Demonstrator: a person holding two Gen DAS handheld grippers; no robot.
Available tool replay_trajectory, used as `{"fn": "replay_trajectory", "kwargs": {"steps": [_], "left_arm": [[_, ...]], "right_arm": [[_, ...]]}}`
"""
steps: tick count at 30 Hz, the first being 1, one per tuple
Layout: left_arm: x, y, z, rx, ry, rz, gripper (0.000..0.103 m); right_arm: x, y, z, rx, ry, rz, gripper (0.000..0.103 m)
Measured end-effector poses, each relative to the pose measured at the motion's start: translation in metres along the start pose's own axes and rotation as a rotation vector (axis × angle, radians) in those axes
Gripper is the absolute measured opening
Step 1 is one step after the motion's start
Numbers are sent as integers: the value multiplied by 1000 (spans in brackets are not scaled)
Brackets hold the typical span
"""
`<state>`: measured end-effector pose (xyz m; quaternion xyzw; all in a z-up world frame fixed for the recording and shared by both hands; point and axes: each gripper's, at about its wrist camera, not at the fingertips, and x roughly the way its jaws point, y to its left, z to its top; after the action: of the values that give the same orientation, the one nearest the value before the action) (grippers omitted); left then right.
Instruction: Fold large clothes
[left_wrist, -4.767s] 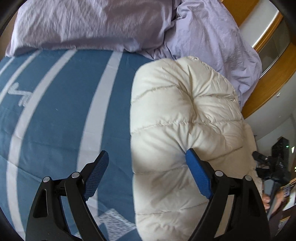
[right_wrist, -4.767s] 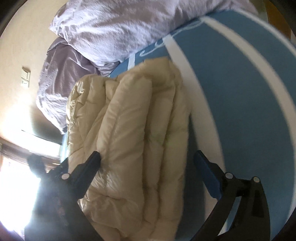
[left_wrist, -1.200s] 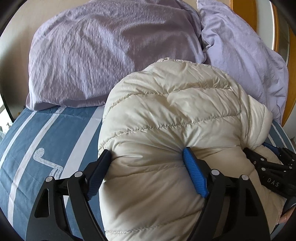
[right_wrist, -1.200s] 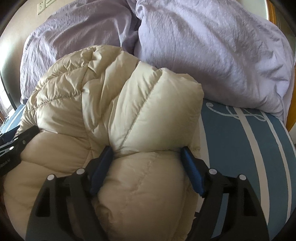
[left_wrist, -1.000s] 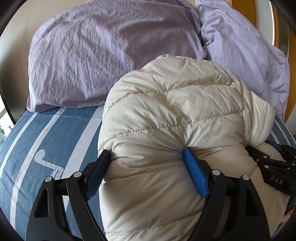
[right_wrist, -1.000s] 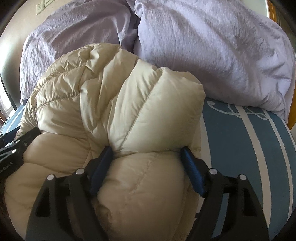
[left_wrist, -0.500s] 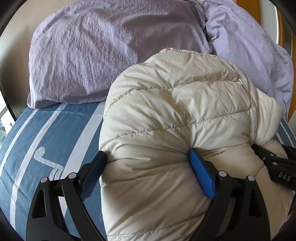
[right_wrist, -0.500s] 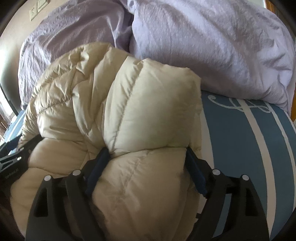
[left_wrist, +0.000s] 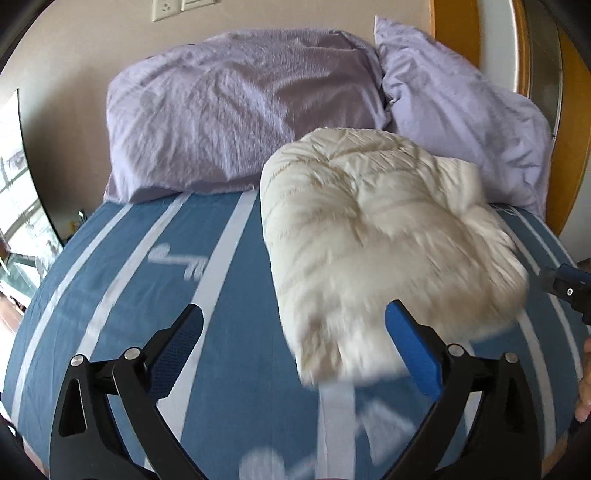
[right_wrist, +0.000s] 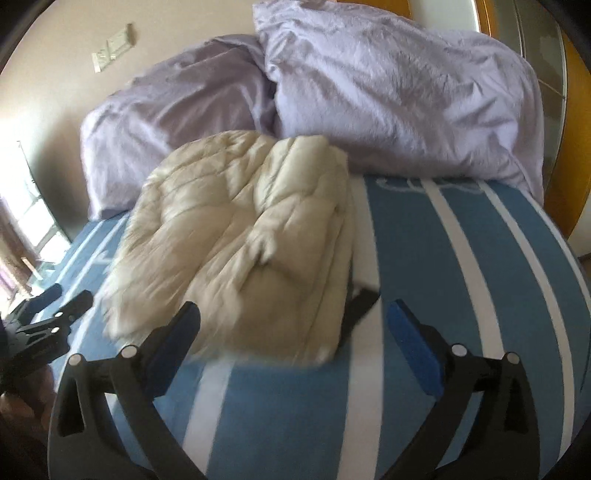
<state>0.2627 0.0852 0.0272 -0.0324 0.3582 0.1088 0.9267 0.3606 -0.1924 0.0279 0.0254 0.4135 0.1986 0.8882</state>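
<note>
A cream quilted puffer jacket (left_wrist: 373, 236) lies folded into a thick bundle on the blue striped bedspread (left_wrist: 155, 280), its far end against the lilac pillows. My left gripper (left_wrist: 293, 332) hangs above the bed in front of the bundle's near left corner, jaws opening wide, nothing pressed between the pads. In the right wrist view the same jacket (right_wrist: 236, 236) lies ahead and to the left. My right gripper (right_wrist: 293, 330) is drawn back from its near end, jaws opening, pads off the fabric. Each gripper shows at the edge of the other's view.
Two lilac pillows (left_wrist: 240, 118) (right_wrist: 399, 88) lean on the beige wall at the head of the bed. A wooden frame (left_wrist: 569, 122) runs along the right. A window (right_wrist: 22, 229) lies to the left. A hand (left_wrist: 585, 380) shows at the right edge.
Both grippers let go of the jacket, opened wider and pulled back and up from it. The bundle now rests alone on the bedspread, farther off in both views.
</note>
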Motion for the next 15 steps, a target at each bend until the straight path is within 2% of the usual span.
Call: {"fn": "replay_trajectory", "kwargs": {"steps": [4,11,15], "left_arm": [[-30,-1,-20,-28,4,-29,102],[-64,-5,-42,-70,11,-86,102],[-77,-9,-51,-75,7,-116,102]], "right_arm": [[-38,10,-26,14,-22,60,101],[-73,25,-54,-24,-22,-10,101],[-83,24,-63,-13,-11,16,101]]}}
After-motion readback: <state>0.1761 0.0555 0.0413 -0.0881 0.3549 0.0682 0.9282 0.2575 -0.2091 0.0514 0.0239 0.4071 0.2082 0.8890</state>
